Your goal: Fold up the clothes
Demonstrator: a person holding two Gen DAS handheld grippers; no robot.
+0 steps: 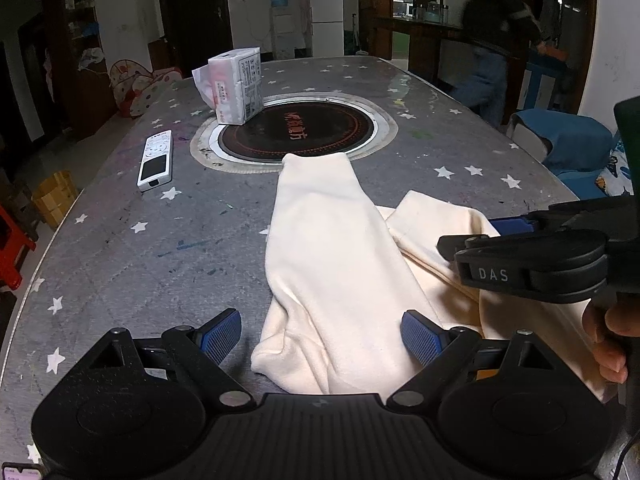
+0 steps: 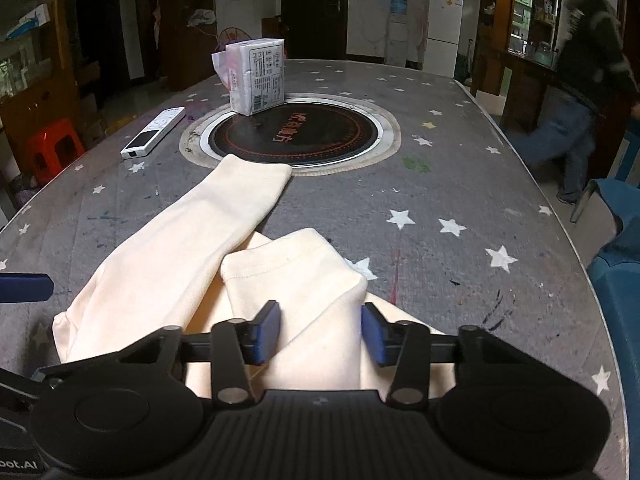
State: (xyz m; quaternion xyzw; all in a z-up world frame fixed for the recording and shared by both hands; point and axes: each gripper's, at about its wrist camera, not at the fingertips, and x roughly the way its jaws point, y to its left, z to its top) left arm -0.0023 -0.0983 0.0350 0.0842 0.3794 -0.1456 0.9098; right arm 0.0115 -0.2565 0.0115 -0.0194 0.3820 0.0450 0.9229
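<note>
Straddling the near end of the cream garment [image 1: 332,264], the left gripper [image 1: 320,338] stands released, its blue pads well apart on either side of a bunched leg, seemingly placed to take that end for a fold. The garment lies on the star-patterned table [image 1: 120,240], one leg reaching to the rim of the round black cooktop [image 1: 296,130]. A white remote [image 1: 155,160] and a tissue pack [image 1: 238,86] sit beyond, clear of the cloth.

From the right wrist, the right gripper [image 2: 320,334] has its pads set about the folded hem of the other leg [image 2: 296,276]; whether they press the cloth I cannot tell. A person [image 2: 588,80] stands beyond the table's far right edge, out of the way.
</note>
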